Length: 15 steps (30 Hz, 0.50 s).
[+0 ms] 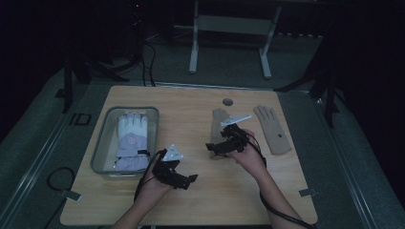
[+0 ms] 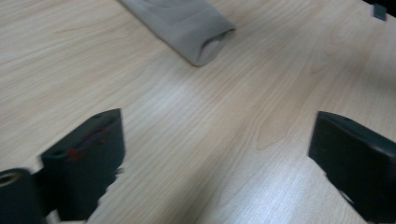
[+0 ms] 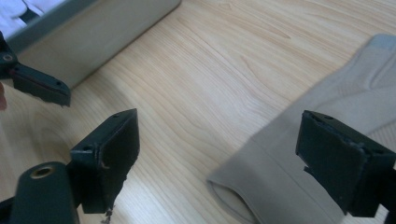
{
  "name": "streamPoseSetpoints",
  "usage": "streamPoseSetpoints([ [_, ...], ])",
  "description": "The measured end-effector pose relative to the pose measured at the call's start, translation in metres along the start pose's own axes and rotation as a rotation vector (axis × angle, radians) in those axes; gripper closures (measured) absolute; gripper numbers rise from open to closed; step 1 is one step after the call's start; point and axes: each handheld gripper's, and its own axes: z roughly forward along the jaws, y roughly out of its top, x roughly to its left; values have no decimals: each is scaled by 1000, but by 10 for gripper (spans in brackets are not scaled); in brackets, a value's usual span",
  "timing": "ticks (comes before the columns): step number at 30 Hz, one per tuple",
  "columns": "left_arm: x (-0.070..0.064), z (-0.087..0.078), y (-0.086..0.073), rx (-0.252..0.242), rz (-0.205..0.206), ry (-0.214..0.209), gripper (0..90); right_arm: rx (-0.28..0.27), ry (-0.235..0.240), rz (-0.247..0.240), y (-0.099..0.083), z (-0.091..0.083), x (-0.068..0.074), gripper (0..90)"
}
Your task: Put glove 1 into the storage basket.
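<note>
A tan glove (image 1: 219, 117) lies flat at the table's middle right, its cuff toward me. My right gripper (image 1: 211, 148) hovers over that cuff, open. In the right gripper view the cuff (image 3: 280, 168) lies between the wide-apart jaws, closer to the right one, and my right gripper (image 3: 219, 121) holds nothing. A second tan glove (image 1: 272, 130) lies further right. My left gripper (image 1: 190, 179) is open near the front middle, above bare wood. The left gripper view has my left gripper (image 2: 217, 135) empty, with the glove cuff (image 2: 196, 28) ahead of it.
A grey bin (image 1: 102, 143) at the left of the table holds a white and lavender padded glove (image 1: 131, 138). Its wall (image 3: 93, 42) appears in the right gripper view. A round hole (image 1: 227, 102) sits near the table's far edge. The surroundings are dark.
</note>
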Motion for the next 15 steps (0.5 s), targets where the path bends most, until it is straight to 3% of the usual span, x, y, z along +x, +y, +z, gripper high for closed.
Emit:
streamPoseSetpoints([
  [4, -6, 8, -9, -30, 10, -18, 27, -1, -34, 2, -13, 0, -10, 117],
  [5, -8, 9, -12, -59, 14, -25, 27, -2, -39, 2, -16, 0, -12, 127],
  [8, -11, 12, -18, -90, 19, -11, 27, -18, -76, -3, -24, 0, -24, 227],
  [10, -13, 13, -22, -111, 23, -11, 27, -30, -79, 22, -27, 0, -33, 298],
  [15, -19, 15, -29, -133, 64, 0, 27, -42, -131, 17, -30, 4, -53, 393],
])
